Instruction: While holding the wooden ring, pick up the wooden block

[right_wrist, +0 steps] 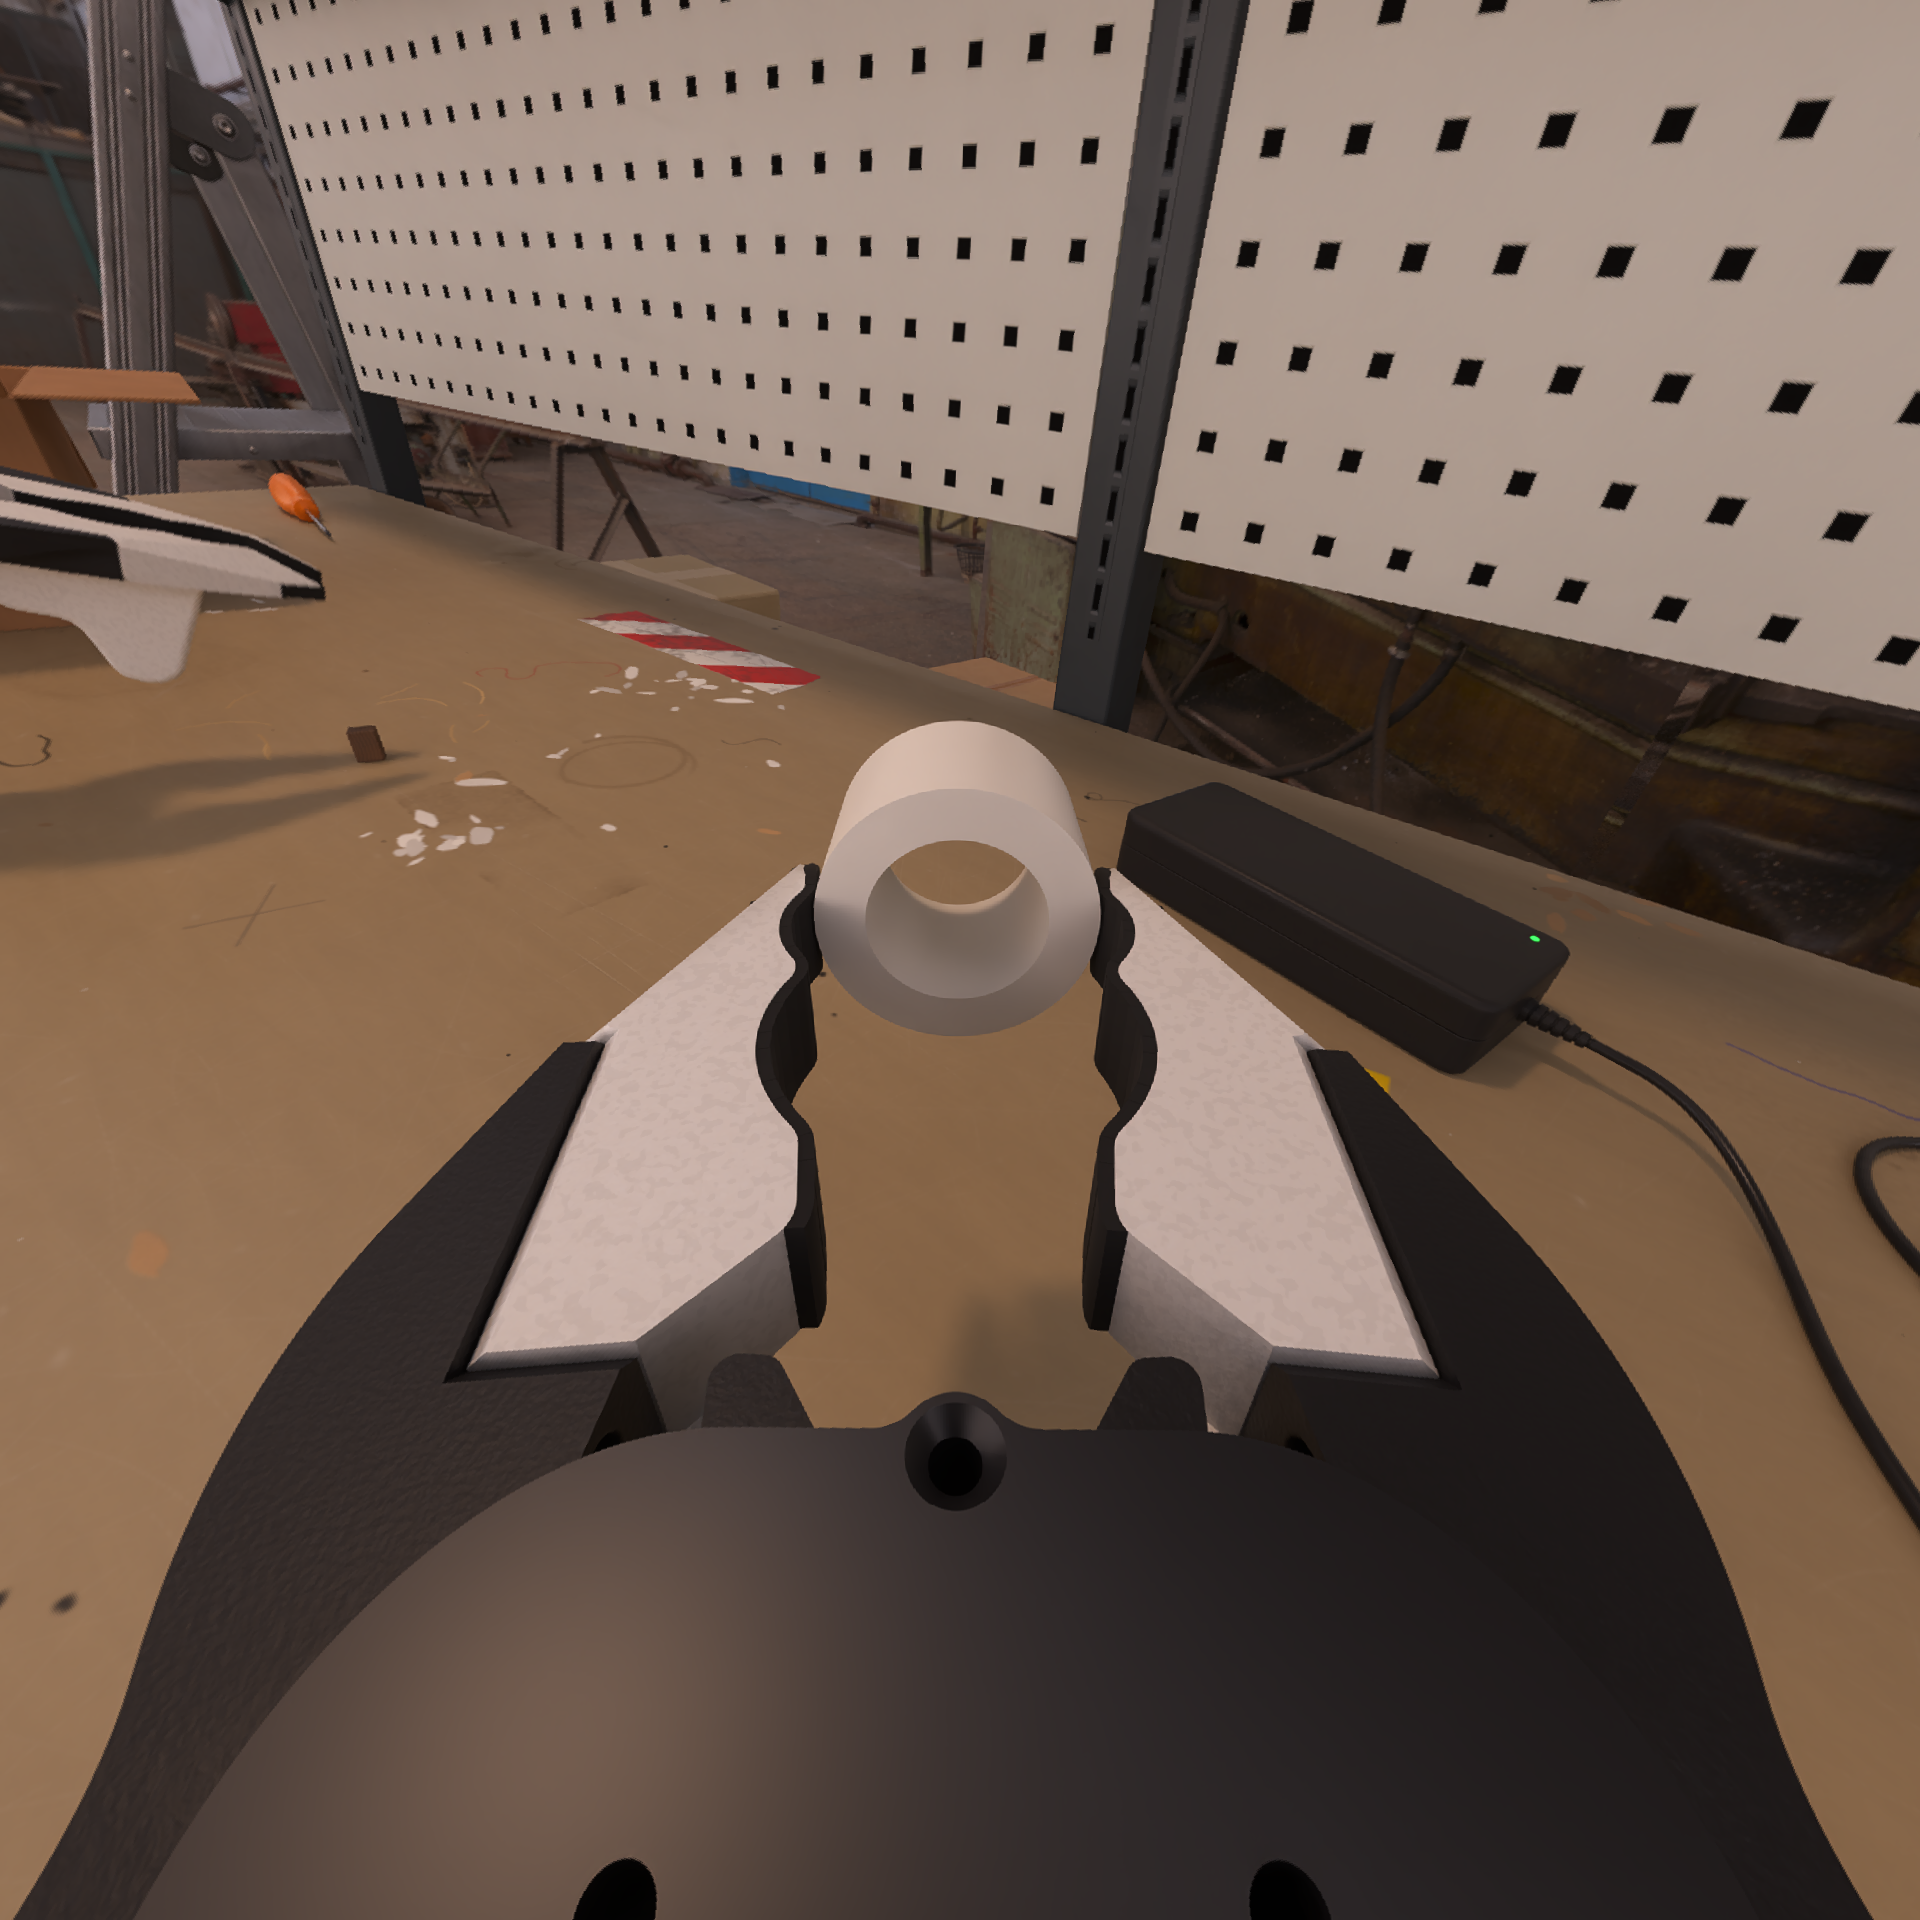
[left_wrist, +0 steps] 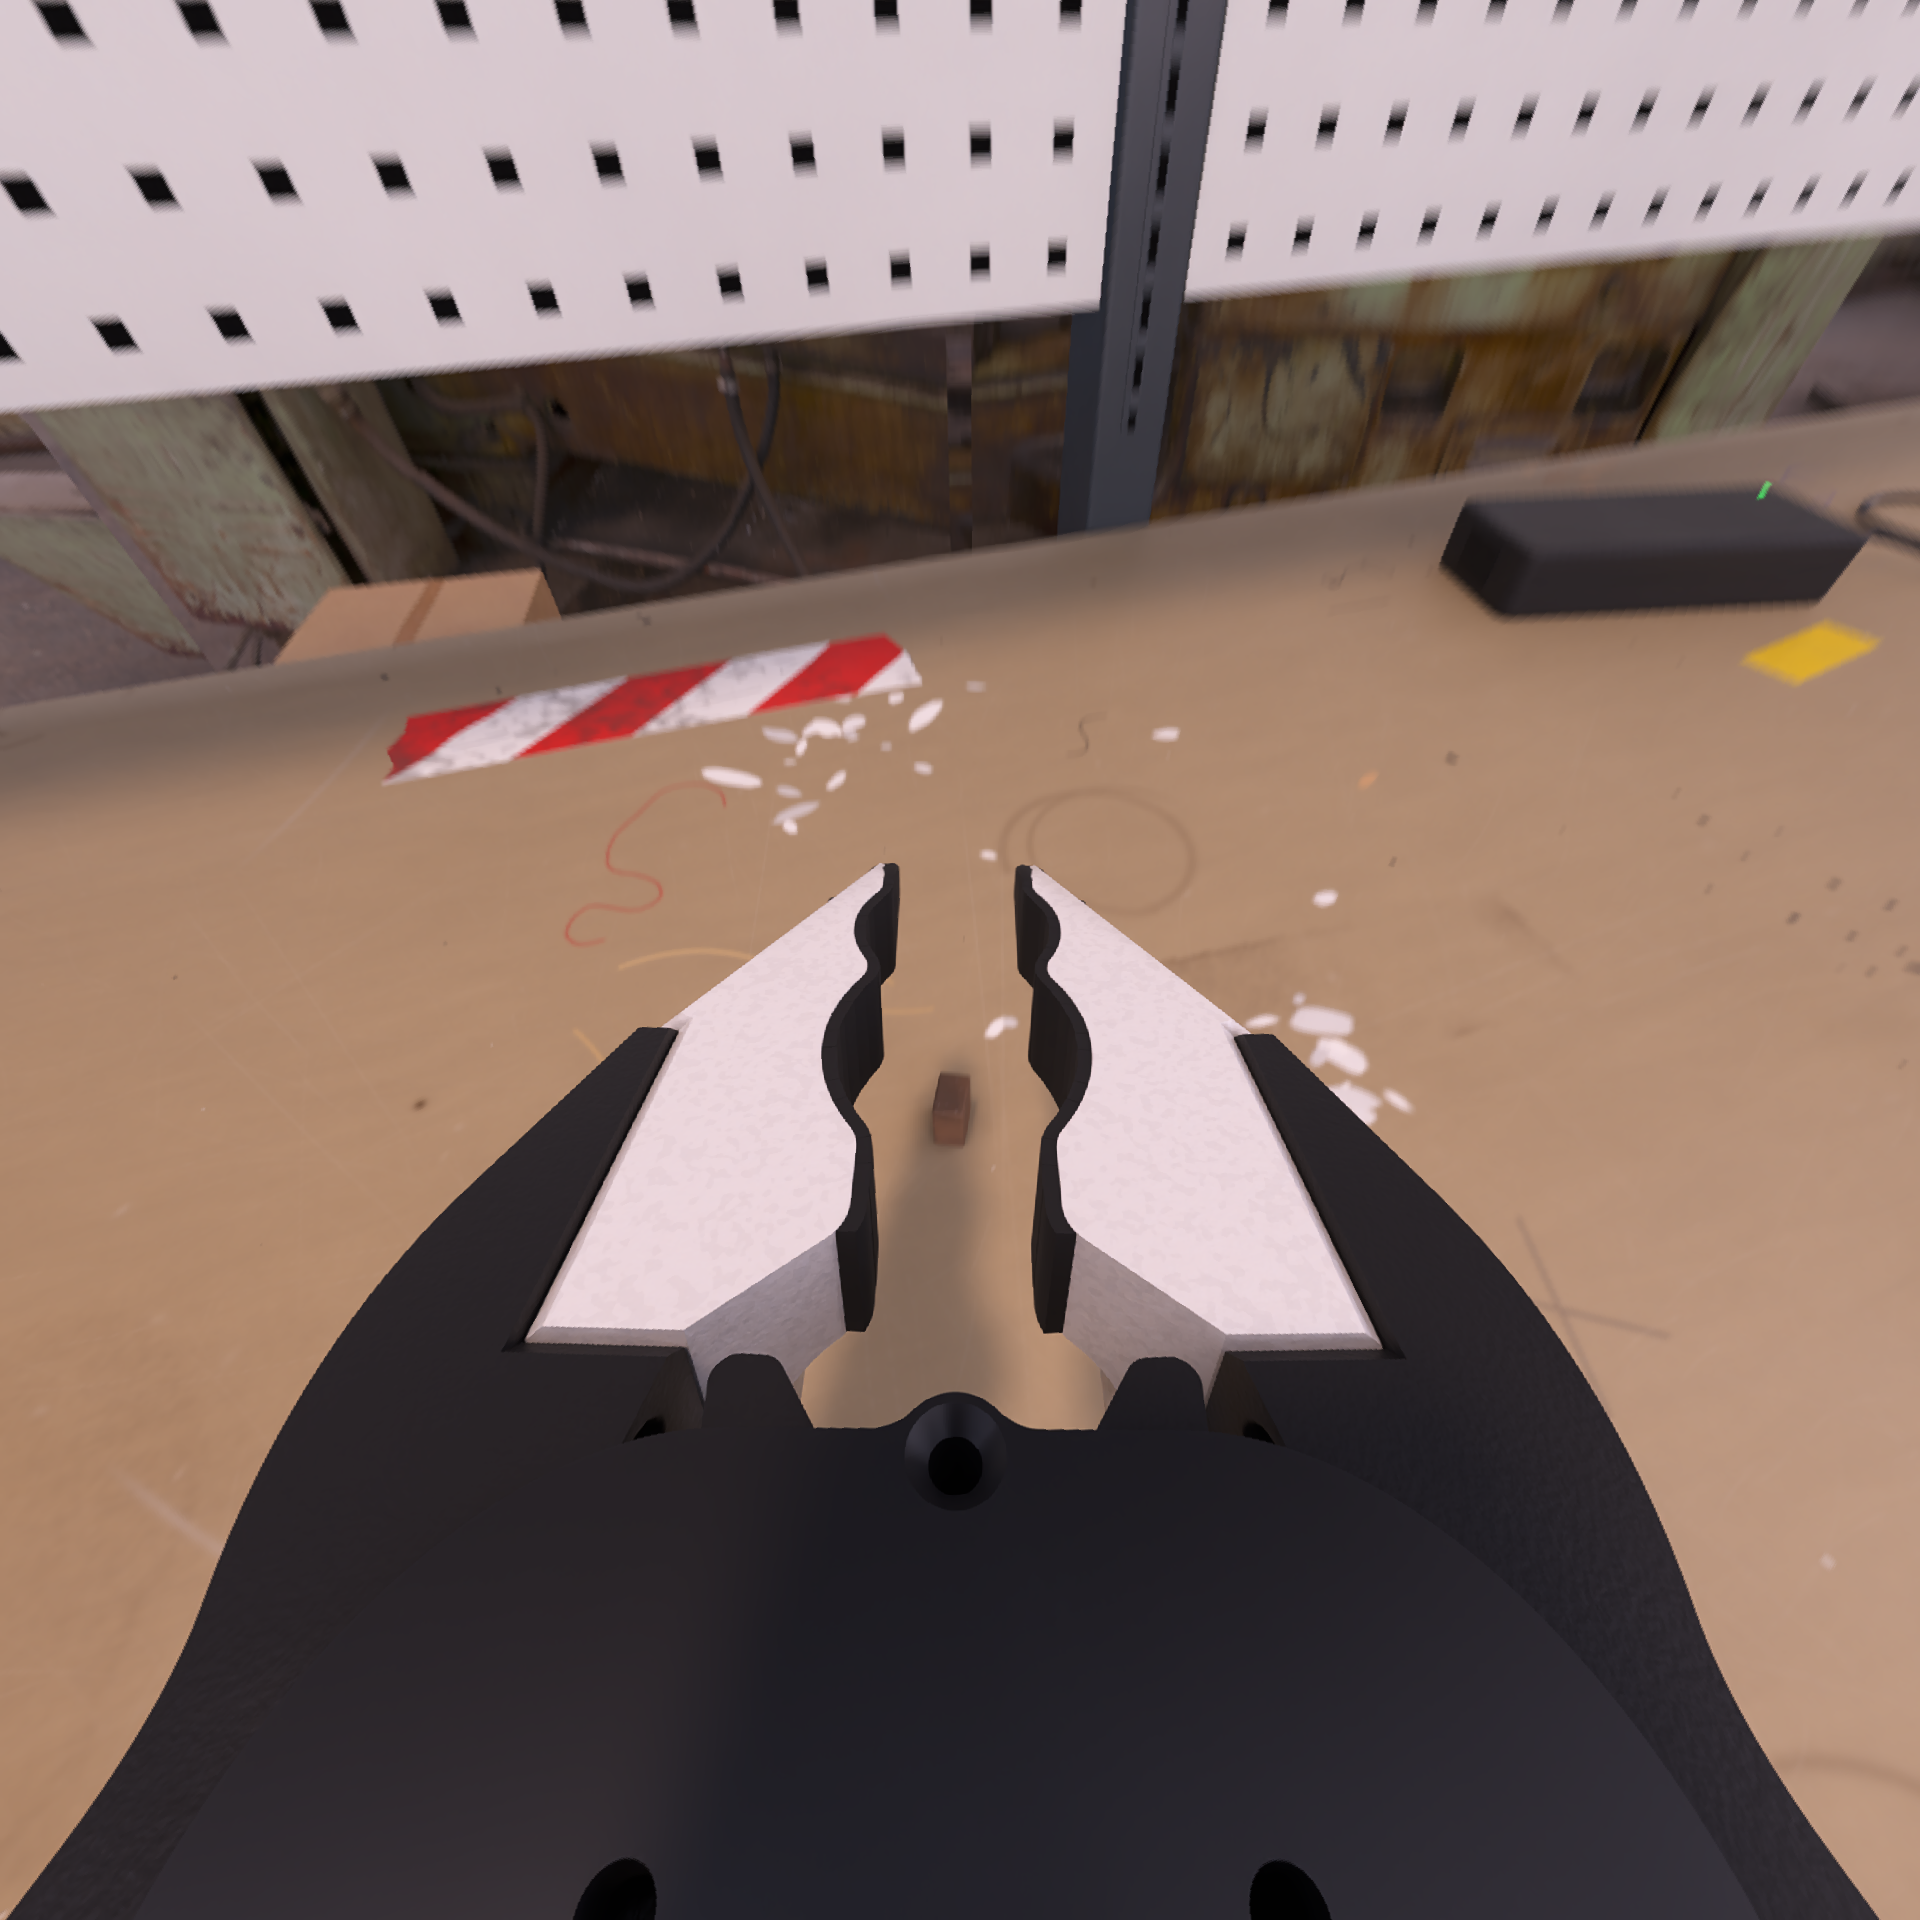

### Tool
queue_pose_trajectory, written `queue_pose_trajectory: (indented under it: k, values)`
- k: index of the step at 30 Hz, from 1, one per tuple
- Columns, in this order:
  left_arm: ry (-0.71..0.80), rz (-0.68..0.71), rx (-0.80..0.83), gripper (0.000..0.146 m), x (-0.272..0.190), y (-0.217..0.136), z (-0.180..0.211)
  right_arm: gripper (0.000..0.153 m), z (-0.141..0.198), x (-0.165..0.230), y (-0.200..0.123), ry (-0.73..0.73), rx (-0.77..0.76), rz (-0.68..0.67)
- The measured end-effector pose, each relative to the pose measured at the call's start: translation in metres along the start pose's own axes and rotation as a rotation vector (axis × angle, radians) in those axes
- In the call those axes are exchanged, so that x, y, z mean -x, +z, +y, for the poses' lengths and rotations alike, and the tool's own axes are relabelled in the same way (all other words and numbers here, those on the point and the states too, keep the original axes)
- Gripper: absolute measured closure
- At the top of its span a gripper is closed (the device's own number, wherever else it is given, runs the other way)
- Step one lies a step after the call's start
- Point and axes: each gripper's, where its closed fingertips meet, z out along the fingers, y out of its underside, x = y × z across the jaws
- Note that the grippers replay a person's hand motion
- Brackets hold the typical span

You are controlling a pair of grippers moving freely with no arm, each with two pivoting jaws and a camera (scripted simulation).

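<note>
Pegboard panels [right_wrist: 727,260] fill the background we see behind the bench, split by a dark slotted upright [right_wrist: 1127,364]. Below them stretches the brown workbench [right_wrist: 312,1039], scuffed and flecked with white chips [left_wrist: 821,748]. On its far right side lies a black power brick [right_wrist: 1340,925], long axis running along the back edge, a green light at one end and a cable [right_wrist: 1745,1195] trailing off toward us. A red-and-white striped strip [left_wrist: 655,701] lies flat near the rear edge.

Our right gripper [right_wrist: 956,883] pinches the wooden ring [right_wrist: 956,883] between its fingertips, clear of the bench top. The ring is pale and thick-walled; its bore points straight back at the camera, so its axis runs along the fingers and we look right through the hole.

Our left gripper [left_wrist: 956,873] hangs above the bench with its fingers spread and nothing between them. In the right wrist view it shows at the far left [right_wrist: 156,577], tips pointing right.

The wooden block [left_wrist: 952,1110] sits on the bench, seen in the gap between the left fingers but below them and untouched. It is small, dark brown and stands slightly taller than wide, its long axis roughly upright. From the right wrist view it rests well left of the ring [right_wrist: 366,744], near the white chips.
</note>
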Motion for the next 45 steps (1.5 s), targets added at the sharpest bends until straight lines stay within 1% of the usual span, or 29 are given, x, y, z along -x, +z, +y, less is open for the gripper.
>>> queue_pose_trajectory:
  k: [3, 7, 11, 15, 22, 25, 27, 29, 45]
  values:
    - [0.042, 0.019, 0.120, 0.131, 0.000, 0.007, 0.019, 0.101, 0.000, -0.001, 0.000, 0.004, 0.000, 0.002]
    - [0.075, 0.038, 0.225, 0.137, -0.001, 0.014, 0.040, 0.101, 0.001, -0.002, 0.000, 0.009, 0.001, 0.000]
    - [0.120, 0.062, 0.302, 0.135, -0.004, 0.019, 0.056, 0.101, 0.002, -0.001, 0.001, 0.004, 0.007, -0.003]
    - [0.141, 0.114, 0.342, 0.133, -0.012, 0.018, 0.062, 0.101, 0.005, -0.001, 0.002, 0.008, 0.015, -0.005]
    - [0.210, 0.223, 0.454, 0.136, -0.024, -0.002, 0.067, 0.101, 0.006, -0.002, 0.002, 0.005, 0.019, -0.003]
    - [0.230, 0.274, 0.505, 0.131, -0.029, -0.008, 0.077, 0.101, 0.007, -0.001, 0.002, 0.005, 0.023, -0.006]
    - [0.247, 0.293, 0.523, 0.126, -0.031, -0.009, 0.082, 0.101, 0.007, -0.001, 0.003, 0.003, 0.024, -0.006]
    - [0.251, 0.307, 0.529, 0.126, -0.033, -0.009, 0.084, 0.101, 0.007, -0.001, 0.003, 0.003, 0.025, -0.006]
    - [0.267, 0.358, 0.529, 0.136, -0.042, -0.010, 0.086, 0.101, 0.009, 0.000, 0.003, -0.003, 0.034, -0.006]
